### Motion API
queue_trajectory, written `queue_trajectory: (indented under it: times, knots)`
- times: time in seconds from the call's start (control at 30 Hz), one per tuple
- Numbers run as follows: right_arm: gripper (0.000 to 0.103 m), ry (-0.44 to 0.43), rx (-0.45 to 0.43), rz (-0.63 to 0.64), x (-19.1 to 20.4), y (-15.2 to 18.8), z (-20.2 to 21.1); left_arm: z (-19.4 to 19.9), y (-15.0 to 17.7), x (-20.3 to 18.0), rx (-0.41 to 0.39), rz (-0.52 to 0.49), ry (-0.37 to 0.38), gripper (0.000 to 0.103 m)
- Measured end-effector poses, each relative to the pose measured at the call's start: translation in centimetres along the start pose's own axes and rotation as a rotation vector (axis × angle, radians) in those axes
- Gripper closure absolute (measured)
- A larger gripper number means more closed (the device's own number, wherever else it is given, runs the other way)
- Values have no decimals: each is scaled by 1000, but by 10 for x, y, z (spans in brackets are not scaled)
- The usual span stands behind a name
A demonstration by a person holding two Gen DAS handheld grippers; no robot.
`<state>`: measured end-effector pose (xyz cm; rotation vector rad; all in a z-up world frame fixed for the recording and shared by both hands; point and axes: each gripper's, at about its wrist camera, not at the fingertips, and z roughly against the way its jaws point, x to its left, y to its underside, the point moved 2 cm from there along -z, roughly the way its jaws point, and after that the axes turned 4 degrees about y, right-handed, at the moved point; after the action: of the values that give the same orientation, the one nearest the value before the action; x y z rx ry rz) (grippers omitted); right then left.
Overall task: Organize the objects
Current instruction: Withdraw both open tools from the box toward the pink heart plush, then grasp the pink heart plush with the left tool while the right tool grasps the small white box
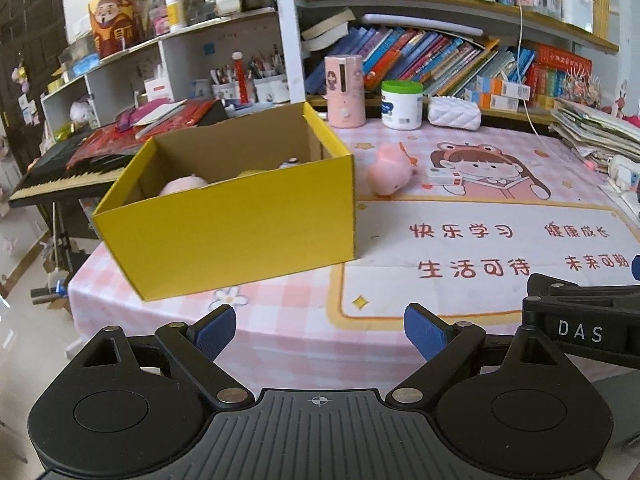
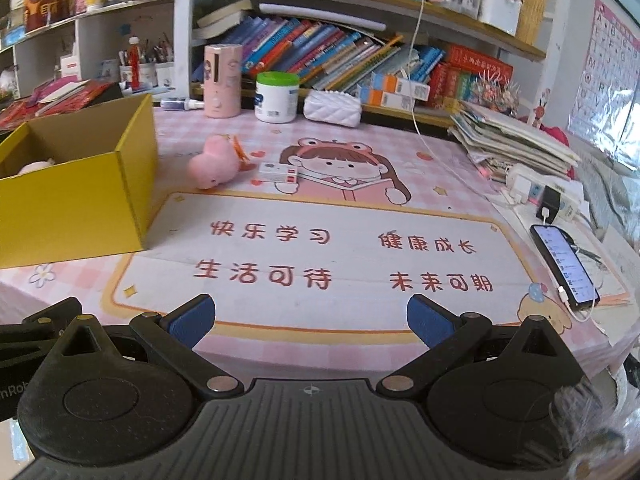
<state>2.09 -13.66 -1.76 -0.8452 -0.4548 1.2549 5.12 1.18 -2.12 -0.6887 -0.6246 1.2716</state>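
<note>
A yellow cardboard box (image 1: 240,216) stands open on the pink table mat, with a pink soft toy (image 1: 182,185) and other small items inside. It also shows in the right wrist view (image 2: 76,208). A pink plush toy (image 1: 387,172) (image 2: 214,164) lies on the mat right of the box. A small white and red box (image 1: 445,177) (image 2: 279,172) lies just right of the plush. My left gripper (image 1: 320,334) is open and empty near the table's front edge, in front of the box. My right gripper (image 2: 311,320) is open and empty, also at the front edge.
A pink cylinder device (image 2: 221,81), a white jar with green lid (image 2: 277,97) and a white quilted pouch (image 2: 332,109) stand at the back. A phone on a cable (image 2: 565,266) and a paper stack (image 2: 516,140) lie right. A keyboard (image 1: 60,176) stands left.
</note>
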Motion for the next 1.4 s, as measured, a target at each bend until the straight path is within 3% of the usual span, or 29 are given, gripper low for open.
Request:
queue_trajectory:
  times: [0.67, 1.07, 1.4]
  knots:
    - [0, -84, -4, 26, -61, -76, -94, -63, -67, -68, 8, 42, -74, 10]
    - [0, -178, -35, 22, -95, -107, -142, -92, -90, -107, 21, 85, -93, 10]
    - [0, -195, -51, -6, -110, -124, -172, -120, -106, -124, 26, 110, -105, 20]
